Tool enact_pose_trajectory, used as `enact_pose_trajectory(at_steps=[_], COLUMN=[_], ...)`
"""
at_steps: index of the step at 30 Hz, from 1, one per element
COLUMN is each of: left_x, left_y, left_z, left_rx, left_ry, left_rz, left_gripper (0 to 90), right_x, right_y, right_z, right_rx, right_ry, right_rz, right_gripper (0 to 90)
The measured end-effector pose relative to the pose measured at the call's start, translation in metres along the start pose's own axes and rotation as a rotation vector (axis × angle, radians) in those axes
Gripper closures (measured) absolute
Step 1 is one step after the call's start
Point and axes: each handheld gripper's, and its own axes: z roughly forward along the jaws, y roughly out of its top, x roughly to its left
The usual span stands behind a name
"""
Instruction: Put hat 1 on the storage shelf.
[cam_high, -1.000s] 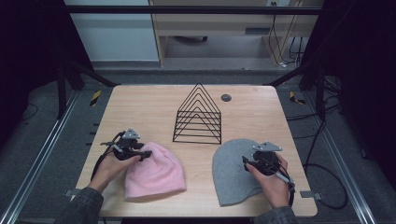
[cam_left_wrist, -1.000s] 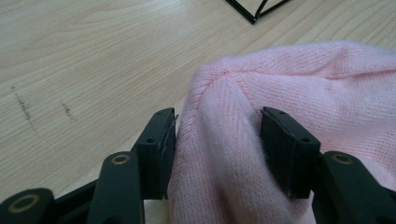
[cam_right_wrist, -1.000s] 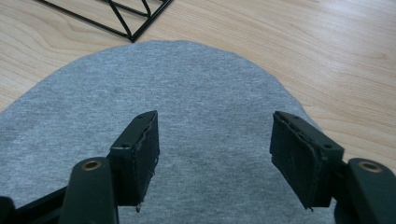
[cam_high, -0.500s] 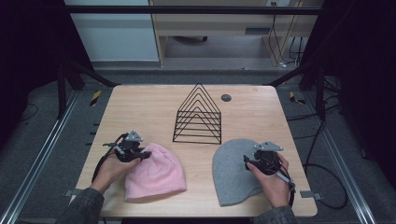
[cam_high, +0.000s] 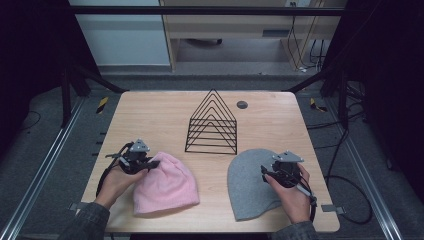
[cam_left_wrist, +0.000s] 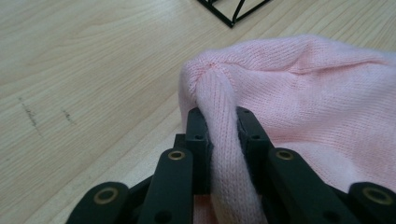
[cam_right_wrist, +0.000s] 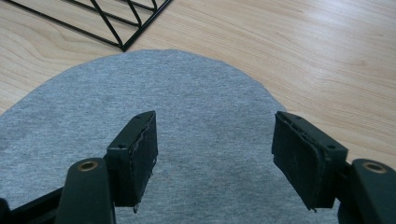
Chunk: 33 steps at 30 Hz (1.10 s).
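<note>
**Left tongs pinch the pink beanie, right tongs hang wide over the grey one**

Nearest us, we hold the left gripper (cam_high: 150, 164) at the table's seven o'clock; its jaws have just been closing and now clamp a raised fold of the pink beanie (cam_left_wrist: 299, 93). The knit is soft and finely ribbed, bunched into a ridge between the pads (cam_left_wrist: 198, 140). In the high view the pink beanie lies flat with its long axis running from five o'clock up to eleven, crown toward the gripper.

At five o'clock, the right gripper (cam_high: 272, 172) hovers over the grey beanie (cam_high: 247, 182), jaws spread wide with nothing between them. The grey beanie's rounded crown points toward twelve o'clock. Our hand covers part of its right edge.

Farther off, at the table's (cam_high: 150, 110) centre, stands a black wire rack (cam_high: 212, 122). Beyond it, at one o'clock, lies a small dark disc (cam_high: 242, 104), too small to identify.
</note>
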Motion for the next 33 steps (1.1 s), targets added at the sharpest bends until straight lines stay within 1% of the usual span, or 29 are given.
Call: enact_pose_trajectory(at_steps=[3,5,7,10,12,15,22,23,25,26,27,28,31,33], left_x=[0.0,0.002,0.002,0.0,0.0,0.002,0.0,-0.001,-0.002,-0.003,-0.004,-0.005,-0.007,-0.007], left_y=[0.001,0.002,0.003,0.005,0.006,0.007,0.006,0.007,0.011,0.013,0.015,0.017,0.024,0.028], left_z=[-0.007,-0.009,-0.011,-0.014,-0.016,-0.017,-0.025,-0.027,-0.03,-0.032,-0.034,-0.036,-0.042,-0.045], left_rx=[-0.024,-0.037,-0.045,-0.058,-0.069,-0.081,-0.104,-0.106,-0.111,-0.117,-0.122,-0.129,-0.134,-0.143], left_ry=[0.01,0.009,0.009,0.006,0.003,0.008,0.009,0.01,0.006,0.004,0.005,0.003,0.006,0.002], left_rz=[0.005,-0.004,0.001,0.001,-0.003,-0.009,-0.007,0.005,0.012,0.015,0.021,0.024,0.038,0.039], left_gripper=[77.9,78.0,78.1,78.2,78.3,78.4,78.4,78.4,78.4,78.5,78.5,78.5,78.6,78.6], right_x=[0.0,0.0,0.0,-0.005,-0.008,-0.011,-0.009,-0.009,-0.009,-0.009,-0.007,-0.007,-0.005,-0.002], right_y=[0.0,0.0,0.0,0.0,0.0,-0.001,0.0,0.0,0.0,0.0,0.0,0.0,0.0,0.001], right_z=[0.0,-0.001,-0.002,-0.005,-0.006,-0.006,-0.008,-0.008,-0.009,-0.009,-0.009,-0.009,-0.009,-0.008], right_rx=[-0.002,0.0,-0.001,-0.018,-0.025,-0.029,-0.035,-0.037,-0.04,-0.044,-0.039,-0.038,-0.04,-0.035], right_ry=[-0.003,-0.005,-0.008,-0.02,-0.022,-0.018,-0.015,-0.017,-0.012,-0.01,-0.006,-0.005,0.007,0.016], right_rz=[0.0,0.001,0.005,0.022,0.043,0.042,0.038,0.033,0.046,0.041,0.047,0.035,0.03,0.022], right_gripper=[31.7,32.0,32.4,35.8,37.3,38.8,40.9,41.2,41.8,42.1,42.0,41.8,40.7,38.1])
